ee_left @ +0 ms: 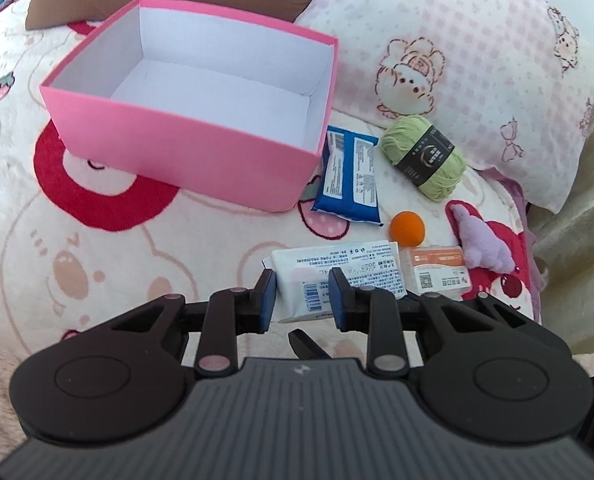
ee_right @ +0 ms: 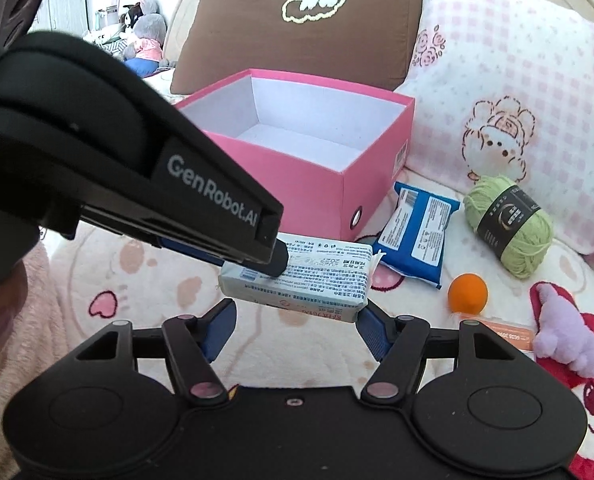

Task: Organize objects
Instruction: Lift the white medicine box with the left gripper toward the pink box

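Note:
My left gripper [ee_left: 301, 286] is shut on a white tissue pack [ee_left: 337, 276], pinching its thin faces and holding it above the blanket. In the right wrist view the same left gripper [ee_right: 275, 258] reaches in from the left over the pack [ee_right: 317, 280]. My right gripper [ee_right: 295, 312] stands open just under the pack, with a finger near each end; the right pad seems to touch the pack's corner. An empty pink box [ee_left: 185, 148] [ee_right: 289, 184] stands behind. A blue pack [ee_left: 349, 180], green yarn [ee_left: 425, 156], an orange ball [ee_left: 407, 229] and a purple plush [ee_left: 485, 244] lie to its right.
A small orange-labelled box [ee_left: 437, 270] lies beside the plush. Everything rests on a patterned blanket [ee_left: 97, 240] on a bed. A brown cushion [ee_right: 305, 20] and a pink pillow [ee_right: 517, 60] stand behind the box. The bed's edge runs along the right.

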